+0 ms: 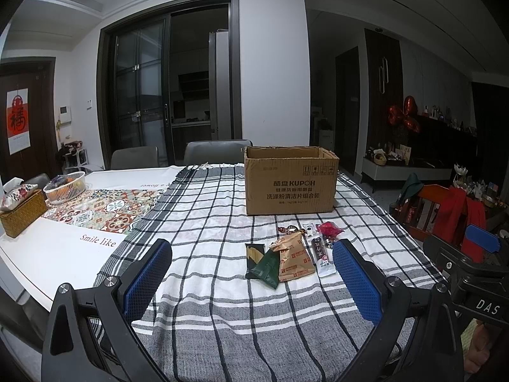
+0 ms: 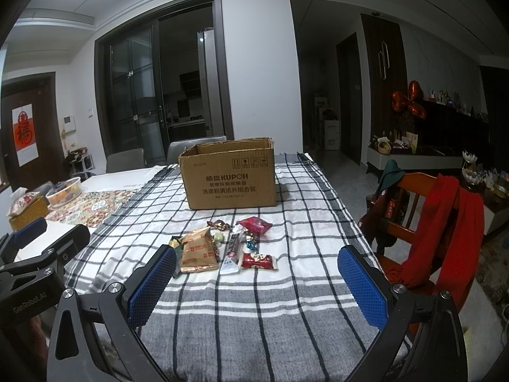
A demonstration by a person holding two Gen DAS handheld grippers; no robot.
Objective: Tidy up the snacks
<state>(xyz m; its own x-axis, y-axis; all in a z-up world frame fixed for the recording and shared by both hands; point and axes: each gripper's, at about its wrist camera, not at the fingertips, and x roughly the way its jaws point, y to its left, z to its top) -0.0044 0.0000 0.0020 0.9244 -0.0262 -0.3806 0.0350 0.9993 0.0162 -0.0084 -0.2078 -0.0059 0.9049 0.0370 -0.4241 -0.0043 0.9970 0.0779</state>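
Several snack packets lie in a loose pile on the checked cloth point(image 1: 206, 254) in front of an open cardboard box point(image 1: 291, 184) point(image 2: 230, 178). A tan biscuit pack point(image 1: 292, 259) point(image 2: 199, 251), a dark green pouch point(image 1: 265, 267), a long dark-and-white bar point(image 1: 321, 251) point(image 2: 231, 250), a red pouch point(image 1: 329, 228) point(image 2: 254, 223), a red-white packet point(image 2: 257, 261) and wrapped candies point(image 2: 219, 224) make up the pile. My left gripper point(image 1: 251, 273) hovers open just short of the pile. My right gripper point(image 2: 257, 281) is open too, with nothing between its fingers.
A white wire basket point(image 1: 65, 186) and a wicker tissue box point(image 1: 20, 210) stand at the left on the white table. A wooden chair draped in red cloth point(image 2: 445, 229) sits off the table's right edge. Grey chairs point(image 1: 216, 151) stand behind the box.
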